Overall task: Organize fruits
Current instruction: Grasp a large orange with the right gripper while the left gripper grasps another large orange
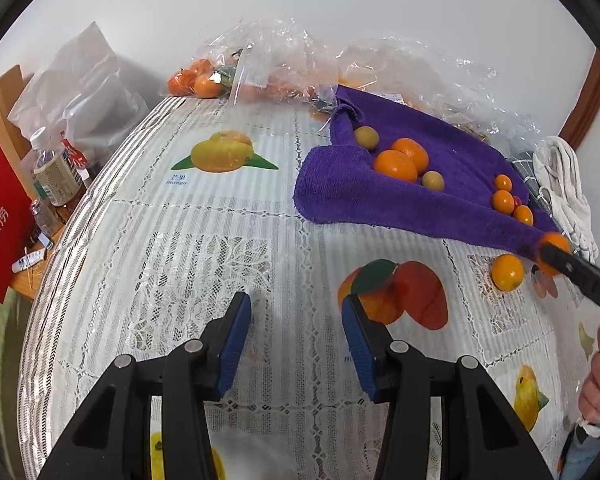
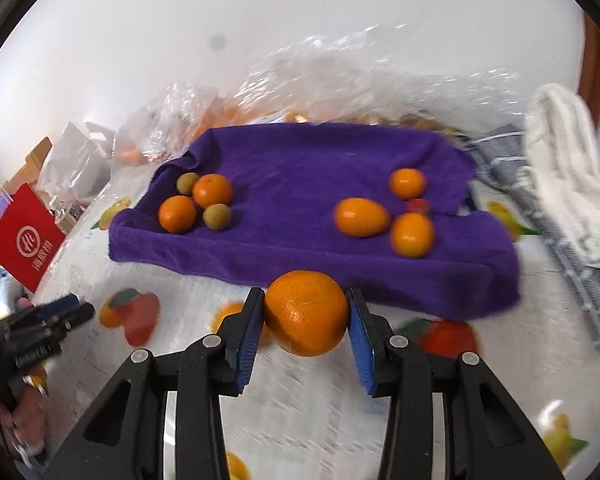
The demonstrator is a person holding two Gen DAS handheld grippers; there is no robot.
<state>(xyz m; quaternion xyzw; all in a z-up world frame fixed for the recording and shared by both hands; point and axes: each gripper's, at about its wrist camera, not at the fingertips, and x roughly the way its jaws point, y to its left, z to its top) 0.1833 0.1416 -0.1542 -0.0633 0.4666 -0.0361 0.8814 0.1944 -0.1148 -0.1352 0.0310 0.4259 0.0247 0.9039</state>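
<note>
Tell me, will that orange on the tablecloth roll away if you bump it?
Probably. The loose orange is round and sits on the flat tablecloth, not on the purple towel, so little would stop it. Its skin looks smooth, maybe slippery.

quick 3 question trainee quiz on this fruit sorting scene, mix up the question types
1. True or false: the right tool is shut on a mandarin.
2. Multiple choice: the left tool is (A) holding a fruit, (B) open over the tablecloth, (C) gripping the towel.
3. Fill in: the sorted fruit lies on a ______ towel.

Key
1. True: the blue pads touch the mandarin on both sides.
2. B: nothing sits between its pads.
3. Purple: two mandarins and two greenish fruits lie at its left, kumquats at its right. One kumquat lies off the towel on the cloth.
</note>
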